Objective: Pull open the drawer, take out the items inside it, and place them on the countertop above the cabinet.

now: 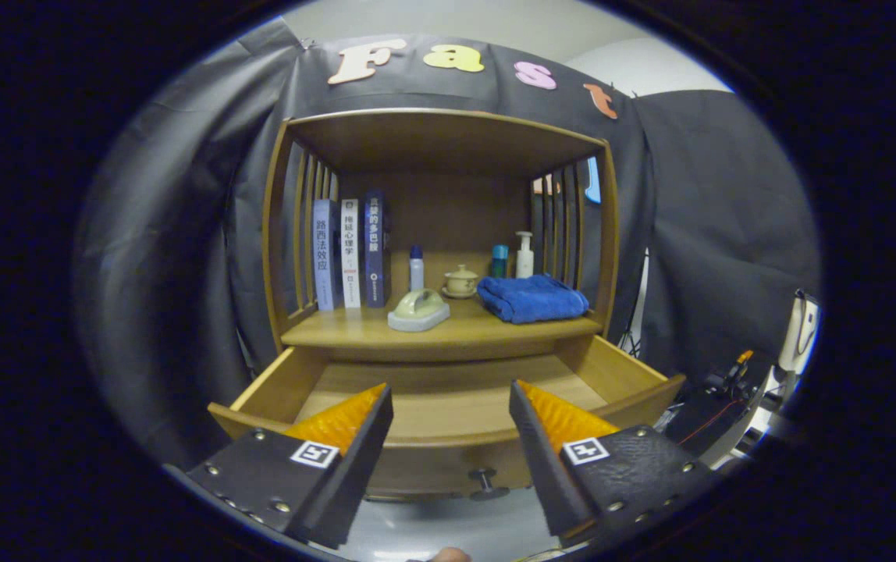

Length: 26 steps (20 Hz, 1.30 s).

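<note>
1. Claw (450, 406) wide open, holding nothing; its two fingers are spread well apart over the front of the open drawer (448, 406).
2. Drawer is pulled out of the wooden cabinet (608, 234). The floor that shows between the fingers is bare wood; the near corners are hidden behind the fingers.
3. Drawer knob (485, 481) sits on the front panel, below and between the fingers, nearer the right one.
4. Worktop (354, 332) above the drawer carries everything seen. Books (350, 254) stand upright at the back left corner, against the slatted side.
5. Small white bottle with blue cap (416, 268) stands just right of the books, towards the back.
6. Pale green object on a grey base (419, 310) lies near the front edge, left of centre; cannot tell what it is.
7. Lidded cup on a saucer (460, 281) stands behind it, near the middle.
8. Folded blue towel (532, 298) lies at the right side, reaching close to the front edge.
9. Teal-capped bottle (499, 261) and white pump bottle (524, 254) stand upright behind the towel, at the back right.
10. A fingertip (448, 555) shows below the claw.
</note>
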Motion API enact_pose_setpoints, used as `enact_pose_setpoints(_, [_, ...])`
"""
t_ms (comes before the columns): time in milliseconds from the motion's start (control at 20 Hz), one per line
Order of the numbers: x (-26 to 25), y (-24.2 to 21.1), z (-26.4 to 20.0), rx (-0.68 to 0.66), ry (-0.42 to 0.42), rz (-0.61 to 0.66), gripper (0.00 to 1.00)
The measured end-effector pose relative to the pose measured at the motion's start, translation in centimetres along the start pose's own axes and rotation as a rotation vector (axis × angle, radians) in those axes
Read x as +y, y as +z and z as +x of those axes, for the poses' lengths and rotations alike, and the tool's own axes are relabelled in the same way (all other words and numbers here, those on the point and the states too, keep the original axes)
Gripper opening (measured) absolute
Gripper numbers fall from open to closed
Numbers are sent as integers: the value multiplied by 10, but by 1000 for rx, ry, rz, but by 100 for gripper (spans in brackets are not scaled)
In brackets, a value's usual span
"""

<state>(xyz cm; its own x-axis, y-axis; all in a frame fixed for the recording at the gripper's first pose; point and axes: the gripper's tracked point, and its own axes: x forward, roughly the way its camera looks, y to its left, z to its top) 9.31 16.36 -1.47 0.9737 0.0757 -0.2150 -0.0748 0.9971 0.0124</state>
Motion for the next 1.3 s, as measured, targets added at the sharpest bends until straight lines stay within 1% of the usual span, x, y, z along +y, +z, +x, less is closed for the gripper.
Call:
enact_pose_setpoints(100, [-9, -10, -2, 0, 1, 21, 93])
enact_pose_setpoints(400, [-16, -35, 0, 3, 57, 19, 93])
enact_pose_setpoints(550, [-15, -54, 11, 58, 81, -5, 93])
enact_pose_setpoints(700, [-7, -59, 20, 92, 118, -24, 93])
enact_pose_setpoints(950, [-2, -50, 31, 79, 125, 25, 95])
enact_pose_setpoints(1100, [-1, -38, 44, 62, 138, 21, 95])
enact_pose_setpoints(1150, [1, -35, 52, 75, 139, 18, 95])
enact_pose_setpoints(1300, [10, -33, 77, 85, 125, -4, 95])
